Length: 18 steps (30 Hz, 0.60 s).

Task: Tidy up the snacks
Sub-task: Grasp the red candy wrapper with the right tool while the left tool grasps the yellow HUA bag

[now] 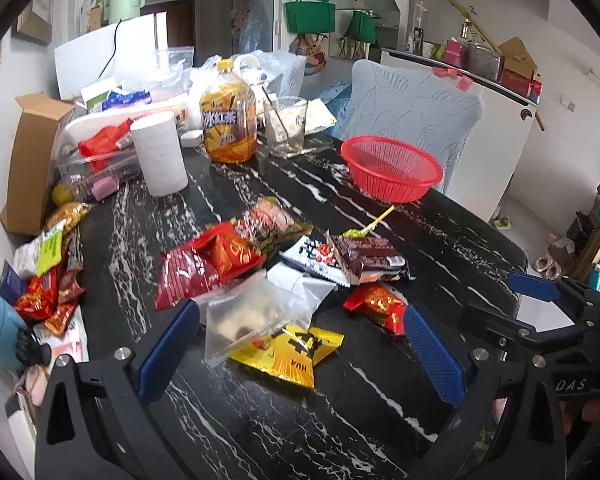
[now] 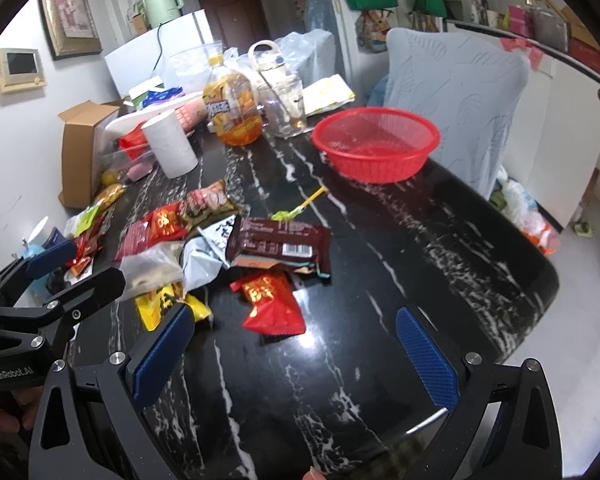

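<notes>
The black marbled surface (image 1: 228,408) carries everything; its near edge is cut off by the claws in both views. At its far right side stands the red basket (image 2: 376,148), nothing visible inside, just in front of a pale blue chair (image 2: 456,92). Behind, a paper roll (image 1: 160,152) stands upright beside a tea bottle (image 1: 229,120) whose Chinese label is too distorted to read, and a glass (image 1: 286,128) with a spoon in it.

The snacks lie piled mid-surface, well apart from the basket: a brown pack (image 2: 280,246) with a barcode but unreadable text, a big red bag (image 1: 204,272), a clear bag (image 1: 256,320) with murky contents, a yellow packet (image 1: 288,352) printed "HUA", and a small red packet (image 2: 272,304). More wrappers at the left edge are half hidden.

The left claw (image 1: 300,352) hovers low over the yellow packet, fingers wide apart, gripping nothing. The right claw (image 2: 296,356) hangs over bare surface just short of the small red packet, likewise spread. Its body reads "GenRobot.AI".
</notes>
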Each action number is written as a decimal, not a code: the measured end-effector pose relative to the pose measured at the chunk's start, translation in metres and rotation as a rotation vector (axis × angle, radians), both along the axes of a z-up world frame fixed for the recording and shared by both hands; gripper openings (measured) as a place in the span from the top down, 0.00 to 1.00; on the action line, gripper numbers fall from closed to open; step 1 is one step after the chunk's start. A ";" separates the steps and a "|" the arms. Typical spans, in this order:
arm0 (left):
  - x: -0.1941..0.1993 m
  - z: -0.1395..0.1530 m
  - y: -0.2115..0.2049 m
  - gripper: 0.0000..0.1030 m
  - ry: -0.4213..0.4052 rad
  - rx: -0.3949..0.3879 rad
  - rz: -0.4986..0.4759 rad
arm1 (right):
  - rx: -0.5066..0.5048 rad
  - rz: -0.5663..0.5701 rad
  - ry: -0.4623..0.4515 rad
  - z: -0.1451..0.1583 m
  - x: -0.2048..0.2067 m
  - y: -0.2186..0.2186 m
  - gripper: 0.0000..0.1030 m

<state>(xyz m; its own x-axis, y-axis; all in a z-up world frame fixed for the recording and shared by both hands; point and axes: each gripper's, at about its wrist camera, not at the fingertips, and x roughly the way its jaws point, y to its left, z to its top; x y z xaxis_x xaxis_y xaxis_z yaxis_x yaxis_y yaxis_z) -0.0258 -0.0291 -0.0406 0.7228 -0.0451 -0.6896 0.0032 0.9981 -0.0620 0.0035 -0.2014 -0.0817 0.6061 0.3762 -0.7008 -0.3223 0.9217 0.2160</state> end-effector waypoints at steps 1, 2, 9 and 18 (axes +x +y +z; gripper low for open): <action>0.001 -0.004 0.001 0.00 0.005 -0.006 0.001 | 0.001 0.006 0.003 -0.003 0.001 0.000 0.00; 0.001 -0.008 0.001 0.00 0.012 -0.011 0.001 | 0.001 0.011 0.005 -0.005 0.002 0.001 0.00; 0.010 -0.032 0.008 0.00 0.070 -0.064 0.005 | -0.003 0.061 0.034 -0.028 0.012 0.007 0.00; 0.008 -0.051 0.025 0.00 0.095 -0.083 0.063 | 0.034 0.144 0.105 -0.052 0.032 0.023 0.09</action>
<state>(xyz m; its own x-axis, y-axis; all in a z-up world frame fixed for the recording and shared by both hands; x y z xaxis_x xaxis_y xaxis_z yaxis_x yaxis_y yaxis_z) -0.0176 -0.0043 -0.0911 0.6575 -0.0615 -0.7509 -0.0696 0.9874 -0.1418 0.0358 -0.1780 -0.1334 0.4683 0.4786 -0.7427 -0.4249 0.8590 0.2856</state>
